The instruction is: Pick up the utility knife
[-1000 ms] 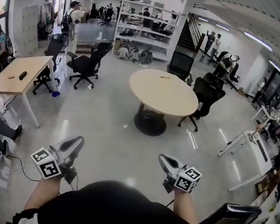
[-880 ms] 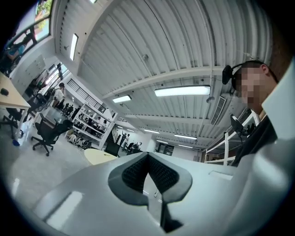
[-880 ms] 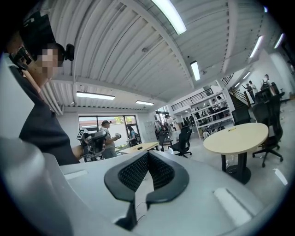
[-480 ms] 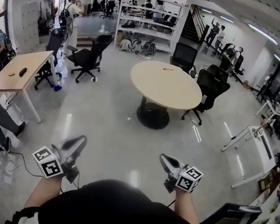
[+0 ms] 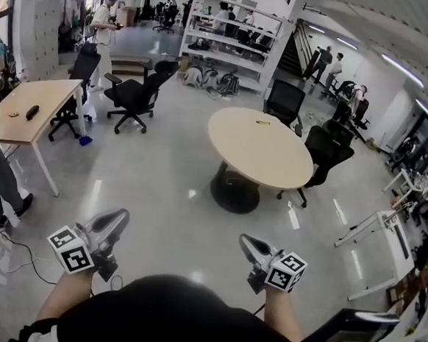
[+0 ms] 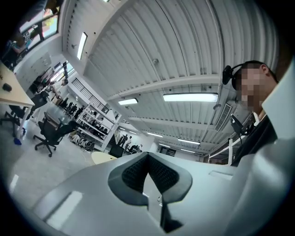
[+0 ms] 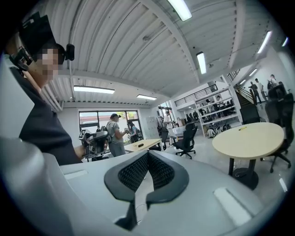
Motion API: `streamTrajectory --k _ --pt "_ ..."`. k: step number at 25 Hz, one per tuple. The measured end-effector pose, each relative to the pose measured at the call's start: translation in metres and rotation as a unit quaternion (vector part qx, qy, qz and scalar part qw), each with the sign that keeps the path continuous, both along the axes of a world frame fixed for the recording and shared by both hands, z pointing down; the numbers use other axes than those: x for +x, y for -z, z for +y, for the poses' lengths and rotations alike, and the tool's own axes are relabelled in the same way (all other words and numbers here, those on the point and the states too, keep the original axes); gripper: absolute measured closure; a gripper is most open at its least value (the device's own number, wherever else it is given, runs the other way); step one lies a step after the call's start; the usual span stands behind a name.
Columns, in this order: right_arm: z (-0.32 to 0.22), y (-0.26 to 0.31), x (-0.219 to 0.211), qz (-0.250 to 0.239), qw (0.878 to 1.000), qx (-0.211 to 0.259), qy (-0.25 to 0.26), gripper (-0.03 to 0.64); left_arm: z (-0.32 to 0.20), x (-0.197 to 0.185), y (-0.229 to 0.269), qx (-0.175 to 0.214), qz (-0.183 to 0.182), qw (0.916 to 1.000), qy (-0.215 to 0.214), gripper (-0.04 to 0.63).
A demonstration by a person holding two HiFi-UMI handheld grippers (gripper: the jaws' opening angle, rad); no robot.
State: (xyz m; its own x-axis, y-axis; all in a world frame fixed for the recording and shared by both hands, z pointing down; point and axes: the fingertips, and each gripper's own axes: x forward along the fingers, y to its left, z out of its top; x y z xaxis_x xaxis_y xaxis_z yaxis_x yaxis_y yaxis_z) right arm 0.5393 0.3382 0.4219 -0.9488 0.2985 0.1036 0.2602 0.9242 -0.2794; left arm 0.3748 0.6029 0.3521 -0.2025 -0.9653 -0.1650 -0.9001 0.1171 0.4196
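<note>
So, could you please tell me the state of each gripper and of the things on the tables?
Left gripper: jaws shut, empty.
Right gripper: jaws shut, empty.
Small yellow thing: lying on the round table, untouched.
Dark thing: lying on the desk.

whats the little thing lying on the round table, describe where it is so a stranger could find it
Find the big round pale-wood table in the middle of the floor, with black office chairs behind it. Near its far edge lies a slim yellowish object, probably the utility knife. It is the only thing on that tabletop.
</note>
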Motion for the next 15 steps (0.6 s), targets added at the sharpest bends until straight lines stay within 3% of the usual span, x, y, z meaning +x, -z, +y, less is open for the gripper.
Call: streamTrajectory --k 8,15 --pt "0.047 0.025 -0.139 -0.016 1.000 0.018 0.011 0.603 0.056 -0.127 0.011 0.003 -0.015 0.9998 0.009 0.601" --pt "0.069 0.019 -0.217 -0.004 1.000 0.018 0.012 0.601 0.085 -0.203 0.001 -0.005 -0.009 0.9998 0.016 0.601"
